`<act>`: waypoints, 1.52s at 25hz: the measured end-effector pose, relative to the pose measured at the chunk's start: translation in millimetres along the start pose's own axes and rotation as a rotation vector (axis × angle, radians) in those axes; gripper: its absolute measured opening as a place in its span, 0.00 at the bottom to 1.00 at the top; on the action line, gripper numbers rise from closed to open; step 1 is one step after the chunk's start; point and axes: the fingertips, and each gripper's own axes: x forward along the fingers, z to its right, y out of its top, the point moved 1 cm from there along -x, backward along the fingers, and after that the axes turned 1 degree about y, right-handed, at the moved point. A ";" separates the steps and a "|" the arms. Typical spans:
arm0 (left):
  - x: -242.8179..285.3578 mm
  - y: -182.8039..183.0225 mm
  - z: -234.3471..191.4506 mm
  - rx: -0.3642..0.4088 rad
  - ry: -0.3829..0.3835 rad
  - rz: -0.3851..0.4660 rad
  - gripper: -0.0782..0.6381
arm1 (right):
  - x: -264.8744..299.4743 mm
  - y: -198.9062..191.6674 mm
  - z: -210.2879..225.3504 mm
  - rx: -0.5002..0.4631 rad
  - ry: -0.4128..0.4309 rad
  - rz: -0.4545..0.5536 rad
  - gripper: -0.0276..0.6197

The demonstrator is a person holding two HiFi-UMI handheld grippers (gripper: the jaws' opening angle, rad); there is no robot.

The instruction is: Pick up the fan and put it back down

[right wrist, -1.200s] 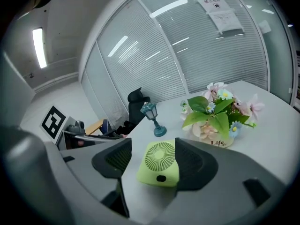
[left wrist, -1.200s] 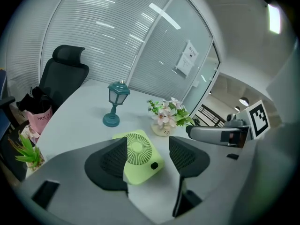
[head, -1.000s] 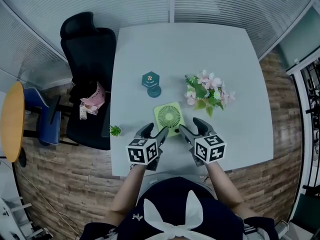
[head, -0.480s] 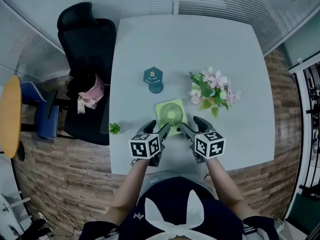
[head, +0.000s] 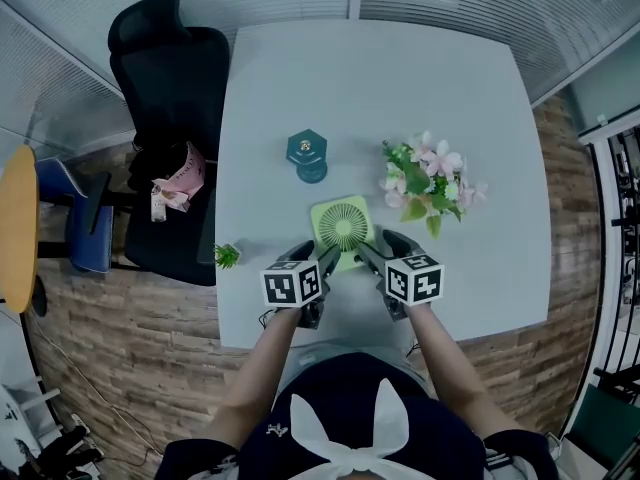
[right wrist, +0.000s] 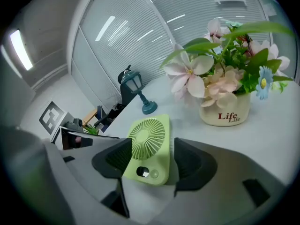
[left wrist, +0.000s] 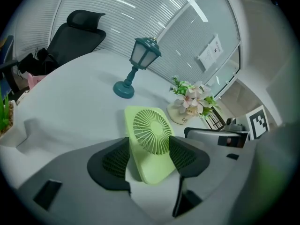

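A green fan [head: 341,230] sits on a white table [head: 470,118], near its front edge. The left gripper [head: 313,256] and right gripper [head: 380,247] each straddle one near corner of the fan, jaws apart. A teal lamp [head: 307,155] and potted flowers [head: 428,183] stand behind.

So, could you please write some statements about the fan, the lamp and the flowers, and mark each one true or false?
1. The green fan rests on the white table. True.
2. The small lamp is red. False: it is teal.
3. In the head view, the potted flowers stand left of the fan. False: they stand to its right.
4. The left gripper and the right gripper both have their jaws apart, with part of the fan between them. True.
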 end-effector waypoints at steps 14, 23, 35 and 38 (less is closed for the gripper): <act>23.2 -17.7 -6.3 -0.050 0.020 -0.062 0.49 | 24.8 -27.6 18.0 0.064 0.010 -0.091 0.48; 26.3 -24.5 -6.1 -0.113 0.008 -0.063 0.49 | 28.4 -38.6 16.7 0.115 0.049 -0.108 0.46; 26.7 -22.7 -4.6 -0.138 0.008 -0.048 0.45 | 27.3 -38.7 11.4 0.145 0.077 -0.077 0.38; 24.9 -20.9 -4.1 -0.146 0.013 -0.043 0.45 | 25.7 -36.7 10.4 0.144 0.065 -0.062 0.38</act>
